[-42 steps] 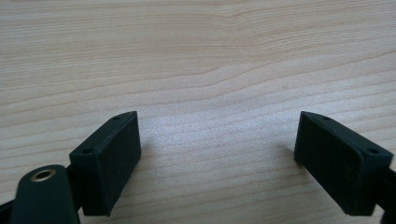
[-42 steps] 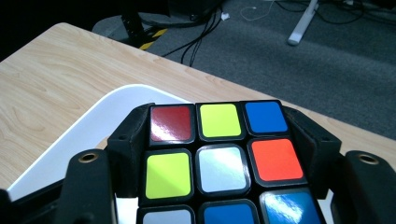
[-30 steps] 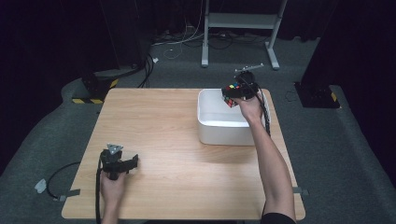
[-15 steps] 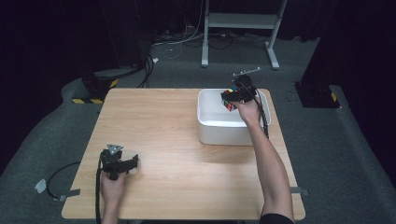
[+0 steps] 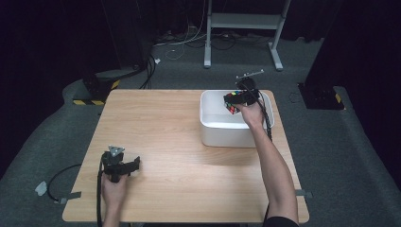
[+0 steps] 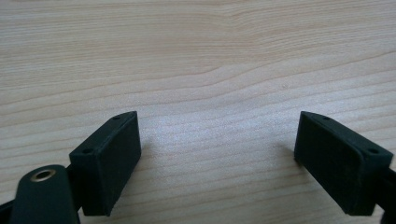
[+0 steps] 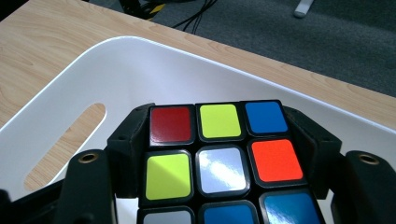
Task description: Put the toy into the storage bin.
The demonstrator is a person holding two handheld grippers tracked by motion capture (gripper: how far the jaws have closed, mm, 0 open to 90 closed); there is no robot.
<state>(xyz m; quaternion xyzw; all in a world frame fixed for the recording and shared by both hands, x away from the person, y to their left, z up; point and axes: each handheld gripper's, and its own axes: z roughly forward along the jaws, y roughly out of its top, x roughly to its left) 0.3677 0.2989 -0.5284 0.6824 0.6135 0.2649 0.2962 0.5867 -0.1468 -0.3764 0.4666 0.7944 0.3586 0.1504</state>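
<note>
**Cube held over the tub: placement step**

Left gripper [image 5: 124, 165]: rests on the bare counter [image 5: 165, 127] near its front left corner, well apart from the work. Its jaws stand wide open with nothing between them; in the left gripper view only pale, matte wood grain lies between the two black blocks.

Right gripper [image 5: 236, 100]: its jaws are clamped on the two opposite sides of the puzzle cube [image 7: 219, 158], which it holds above the open white tub [image 5: 222, 132] at the counter's far right.

Step in hand, as judged: lowering the cube into the tub. The next move calls for a straight descent clear of the rim, then release.

Materials: the cube is hard plastic with glossy coloured stickers; the tub is smooth, rounded at the corners, with a slotted handle.
</note>
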